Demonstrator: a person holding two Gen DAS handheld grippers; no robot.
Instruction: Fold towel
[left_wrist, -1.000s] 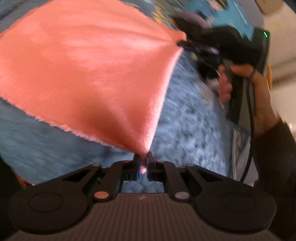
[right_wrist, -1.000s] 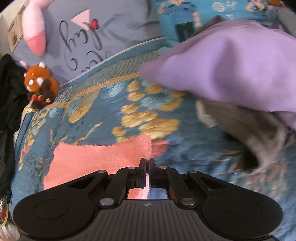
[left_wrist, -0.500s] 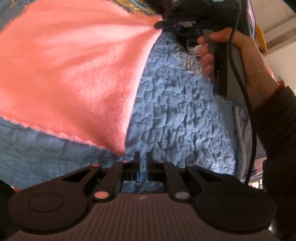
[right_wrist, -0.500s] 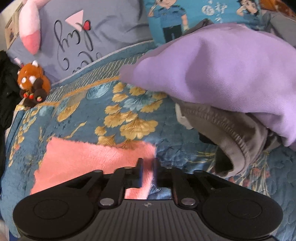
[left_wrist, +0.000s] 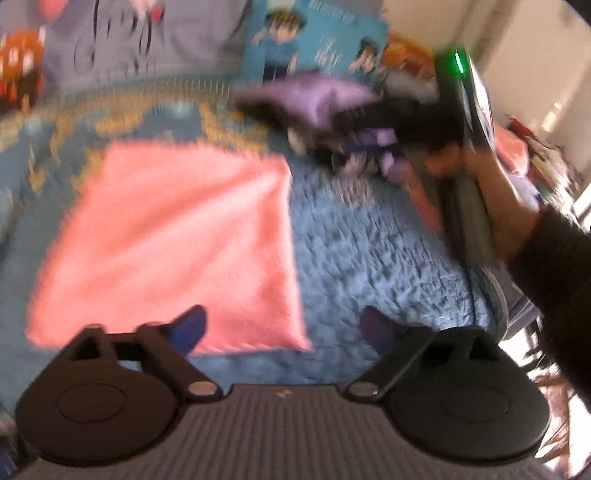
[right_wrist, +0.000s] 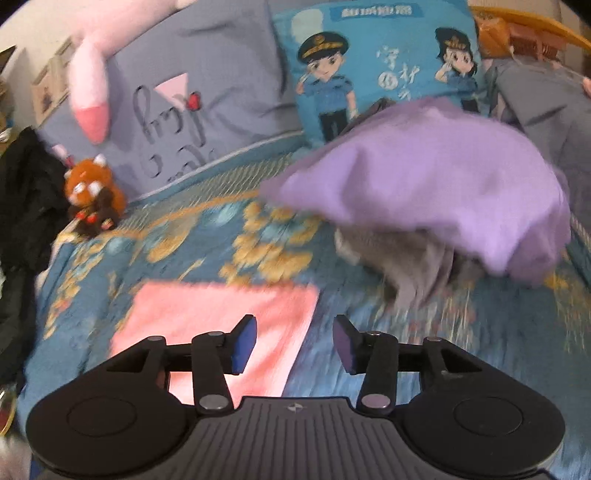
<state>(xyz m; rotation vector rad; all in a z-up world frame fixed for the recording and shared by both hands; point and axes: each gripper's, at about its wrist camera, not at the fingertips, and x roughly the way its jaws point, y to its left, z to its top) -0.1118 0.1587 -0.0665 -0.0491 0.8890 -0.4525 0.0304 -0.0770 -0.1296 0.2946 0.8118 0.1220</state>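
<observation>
The pink towel (left_wrist: 173, 243) lies flat on the blue quilted bedspread (left_wrist: 369, 258), folded into a rough rectangle. My left gripper (left_wrist: 282, 328) hangs open just above the towel's near right corner, nothing between its fingers. In the right wrist view the towel (right_wrist: 221, 317) lies in front and to the left. My right gripper (right_wrist: 293, 343) is open over the towel's right edge and holds nothing. The left wrist view also shows that gripper (left_wrist: 388, 118), blurred, held in a person's hand (left_wrist: 491, 184) at the upper right.
A purple cloth (right_wrist: 424, 181) over grey garments (right_wrist: 402, 266) is heaped to the right of the towel. Pillows (right_wrist: 192, 85) and a cartoon cushion (right_wrist: 376, 62) line the back. A small red-panda plush (right_wrist: 94, 195) sits at the left, next to dark clothing (right_wrist: 22, 192).
Both grippers let go of the towel's corners and opened wide. The towel dropped flat onto the bed. Both grippers have drawn back and up from it.
</observation>
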